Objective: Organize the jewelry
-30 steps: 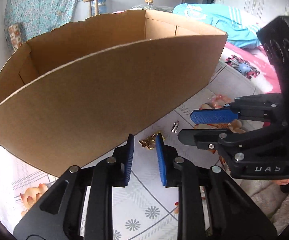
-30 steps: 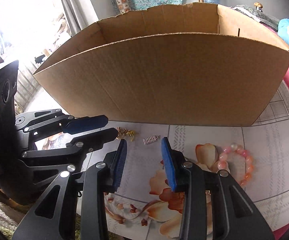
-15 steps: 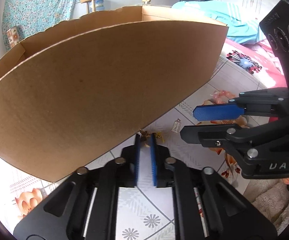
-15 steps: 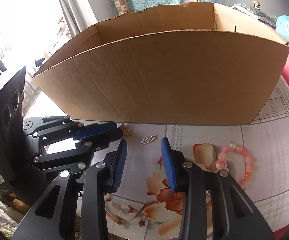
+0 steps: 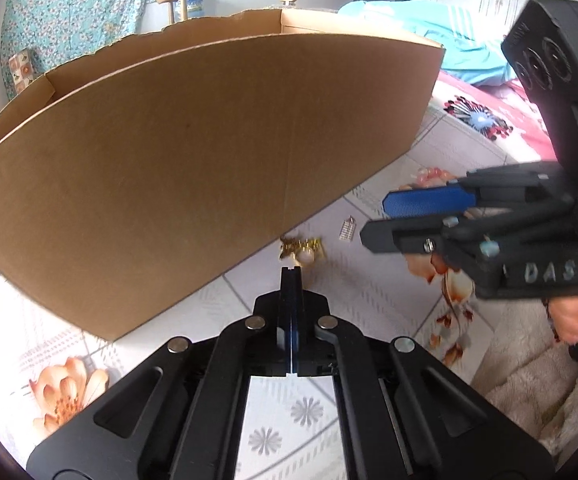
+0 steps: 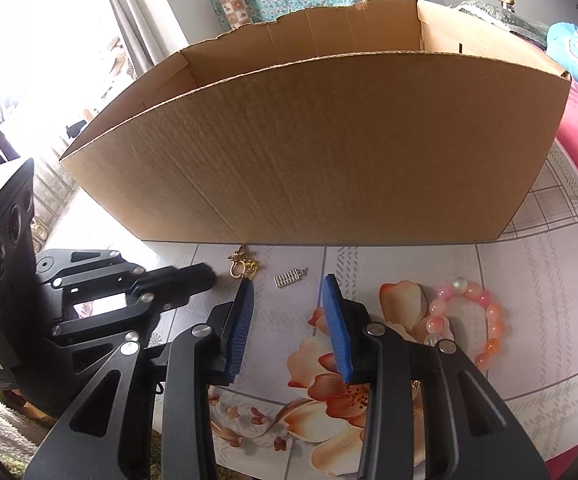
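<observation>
1. Box (image 6: pixel 329 148): brown corrugated cardboard, open top, ragged torn rim at the back. Long axis runs left to right across both views. It stands on the cloth, just behind the jewelry.
2. Cloth (image 6: pixel 549 280): glossy, pale, printed with grid lines and orange flowers; it covers the surface.
3. Gold charm (image 5: pixel 301 249): small, ornate, shiny metal with a pale round bead. It lies on the cloth at the foot of the box's front wall, just beyond the left gripper's tip. Too small to tell which way it points.
4. Silver clip (image 6: pixel 290 278): small, ridged like a comb, metal. Long axis lies roughly along the box front, tilted a little. It lies on the cloth just right of the charm, apart from it.
5. Bracelet (image 6: pixel 465 316): ring of round pink, orange and clear beads, flat on the cloth, right of the right gripper.
6. Left gripper (image 5: pixel 290 271): black frame, blue ribbed pads. Jaws pressed together, with nothing between them; the tip stops just short of the charm.
7. Right gripper (image 6: pixel 288 294): same build. Jaws stand apart and hold nothing; it points toward the clip.
8. Hand (image 5: pixel 577 316): it grips the right gripper's handle, at the right edge of the left view.
</observation>
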{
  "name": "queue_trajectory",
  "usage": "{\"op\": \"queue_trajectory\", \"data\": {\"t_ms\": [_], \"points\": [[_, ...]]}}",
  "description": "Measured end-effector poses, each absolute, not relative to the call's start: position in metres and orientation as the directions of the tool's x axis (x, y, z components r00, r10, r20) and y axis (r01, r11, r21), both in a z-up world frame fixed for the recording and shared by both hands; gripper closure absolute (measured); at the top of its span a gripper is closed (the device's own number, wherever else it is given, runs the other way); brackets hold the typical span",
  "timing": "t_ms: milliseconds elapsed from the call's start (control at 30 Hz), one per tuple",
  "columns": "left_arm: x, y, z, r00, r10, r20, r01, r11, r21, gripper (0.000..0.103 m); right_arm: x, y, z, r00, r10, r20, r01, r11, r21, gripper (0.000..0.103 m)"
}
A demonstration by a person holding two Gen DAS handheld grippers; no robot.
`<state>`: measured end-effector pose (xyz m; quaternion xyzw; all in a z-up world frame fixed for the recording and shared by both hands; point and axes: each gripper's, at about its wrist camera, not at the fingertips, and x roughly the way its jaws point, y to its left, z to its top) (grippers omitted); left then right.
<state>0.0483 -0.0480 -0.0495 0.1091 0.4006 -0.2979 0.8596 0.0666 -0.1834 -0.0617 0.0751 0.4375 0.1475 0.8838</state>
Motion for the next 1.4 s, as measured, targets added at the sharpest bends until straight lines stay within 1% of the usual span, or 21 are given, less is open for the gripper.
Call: {"op": "queue_trajectory", "data": {"t_ms": [100, 167, 200, 267, 300, 400, 800, 833, 900, 1200, 1400], "points": [[0.049, -0.046, -0.048, 0.481, -0.434, -0.762, 0.596, 0.799, -0.079, 0.103, 0.066, -0.184, -0.060, 0.579, 0.333, -0.745, -0.196, 0.943, 0.270, 0.068], [0.050, -0.045, -0.046, 0.478, -0.456, -0.751, 0.596, 0.796, -0.104, 0.103, 0.066, -0.185, -0.059, 0.581, 0.338, -0.741, -0.194, 0.941, 0.278, 0.068], [0.051, -0.046, -0.045, 0.480, -0.461, -0.746, 0.597, 0.795, -0.107, 0.101, 0.066, -0.186, -0.059, 0.581, 0.337, -0.740, -0.192, 0.941, 0.278, 0.068], [0.055, -0.050, -0.044, 0.484, -0.465, -0.741, 0.601, 0.792, -0.105, 0.091, 0.065, -0.188, -0.058, 0.583, 0.334, -0.741, -0.191, 0.942, 0.275, 0.068], [0.056, -0.053, -0.045, 0.483, -0.466, -0.741, 0.606, 0.789, -0.102, 0.090, 0.065, -0.188, -0.058, 0.584, 0.333, -0.740, -0.190, 0.943, 0.274, 0.068], [0.059, -0.062, -0.048, 0.468, -0.462, -0.753, 0.621, 0.778, -0.091, 0.090, 0.064, -0.189, -0.056, 0.589, 0.327, -0.739, -0.189, 0.945, 0.267, 0.068], [0.057, -0.076, -0.050, 0.518, -0.404, -0.754, 0.631, 0.776, 0.018, 0.090, 0.060, -0.193, -0.056, 0.597, 0.330, -0.731, -0.186, 0.944, 0.274, 0.068], [0.056, -0.076, -0.050, 0.522, -0.405, -0.751, 0.635, 0.772, 0.025, 0.093, 0.060, -0.194, -0.056, 0.598, 0.330, -0.730, -0.183, 0.944, 0.276, 0.068], [0.055, -0.076, -0.050, 0.525, -0.404, -0.749, 0.638, 0.769, 0.032, 0.093, 0.060, -0.195, -0.057, 0.599, 0.329, -0.730, -0.178, 0.944, 0.279, 0.068], [0.043, -0.062, -0.048, 0.515, -0.394, -0.761, 0.630, 0.776, 0.025, 0.094, 0.054, -0.196, -0.053, 0.607, 0.332, -0.722, -0.186, 0.943, 0.277, 0.068], [0.033, -0.043, -0.048, 0.516, -0.375, -0.770, 0.597, 0.802, 0.009, 0.094, 0.053, -0.176, -0.049, 0.607, 0.352, -0.712, -0.257, 0.935, 0.243, 0.068]]}}
